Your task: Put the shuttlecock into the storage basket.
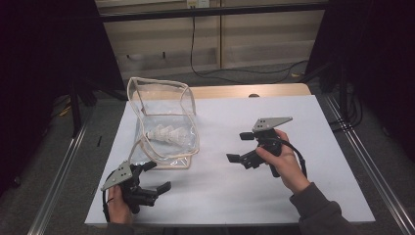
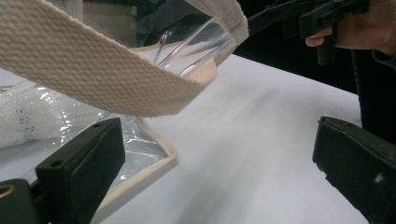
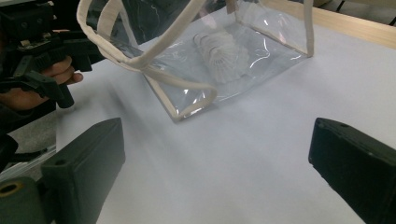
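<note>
One white sheet [image 1: 274, 196] covers the table, and a clear plastic bag [image 1: 164, 125] with cream webbing trim lies on its left half, white shuttlecocks [image 1: 169, 133] inside; no writing on it can be read. The left gripper [image 1: 152, 177] sits just beside the bag's near corner, jaws spread and empty. The right gripper [image 1: 238, 146], well apart from the bag, also has its jaws spread around nothing.

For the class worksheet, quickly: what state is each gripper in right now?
Left gripper: open, holding nothing, beside the clear bag.
Right gripper: open, holding nothing.
</note>
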`<state>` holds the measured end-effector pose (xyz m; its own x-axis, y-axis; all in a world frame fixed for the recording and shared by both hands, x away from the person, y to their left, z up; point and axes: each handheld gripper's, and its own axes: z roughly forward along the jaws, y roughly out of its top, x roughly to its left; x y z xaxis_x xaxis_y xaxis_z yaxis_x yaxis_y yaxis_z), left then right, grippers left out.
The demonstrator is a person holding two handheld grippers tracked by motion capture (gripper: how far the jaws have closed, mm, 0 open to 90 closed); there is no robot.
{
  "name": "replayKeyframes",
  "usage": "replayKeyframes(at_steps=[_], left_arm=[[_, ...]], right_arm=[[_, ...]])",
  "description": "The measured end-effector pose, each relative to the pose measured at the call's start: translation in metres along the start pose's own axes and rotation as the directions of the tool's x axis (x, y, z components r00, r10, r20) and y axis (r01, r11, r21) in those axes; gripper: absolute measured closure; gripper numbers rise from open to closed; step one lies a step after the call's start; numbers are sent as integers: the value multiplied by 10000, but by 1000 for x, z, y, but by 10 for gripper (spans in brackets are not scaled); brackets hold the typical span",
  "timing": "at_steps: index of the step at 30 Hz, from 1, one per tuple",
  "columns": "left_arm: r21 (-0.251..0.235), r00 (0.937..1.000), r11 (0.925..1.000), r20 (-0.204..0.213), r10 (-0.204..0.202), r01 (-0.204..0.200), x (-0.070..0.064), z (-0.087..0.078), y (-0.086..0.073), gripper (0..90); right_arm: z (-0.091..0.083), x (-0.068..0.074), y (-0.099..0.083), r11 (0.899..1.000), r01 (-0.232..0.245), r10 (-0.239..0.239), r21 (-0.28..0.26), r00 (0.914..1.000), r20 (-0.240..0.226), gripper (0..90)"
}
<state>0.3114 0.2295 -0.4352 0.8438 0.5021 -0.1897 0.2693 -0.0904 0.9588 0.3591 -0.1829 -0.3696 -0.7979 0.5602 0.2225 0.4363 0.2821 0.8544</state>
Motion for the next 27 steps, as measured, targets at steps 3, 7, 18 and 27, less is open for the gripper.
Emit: replayKeyframes(at_steps=[3,7,18,27], left_arm=[[10,10000,10000,11,1,-1,0,0,0,25],[12,10000,10000,8,3,-3,0,0,0,25],[18,10000,10000,-8,-11,11,-1,0,0,25],[7,10000,10000,-12,12,-12,-1,0,0,25]], right_arm=[[-2,-1,-5,10000,5,-5,58,10000,-15,33],[-6,-3,-11,10000,-86,86,-18,10000,26,33],[-16,-11,-28,9997,-233,234,-56,9994,266,33],[-23,-16,-41,9990,-430,435,-127,9981,434,33]])
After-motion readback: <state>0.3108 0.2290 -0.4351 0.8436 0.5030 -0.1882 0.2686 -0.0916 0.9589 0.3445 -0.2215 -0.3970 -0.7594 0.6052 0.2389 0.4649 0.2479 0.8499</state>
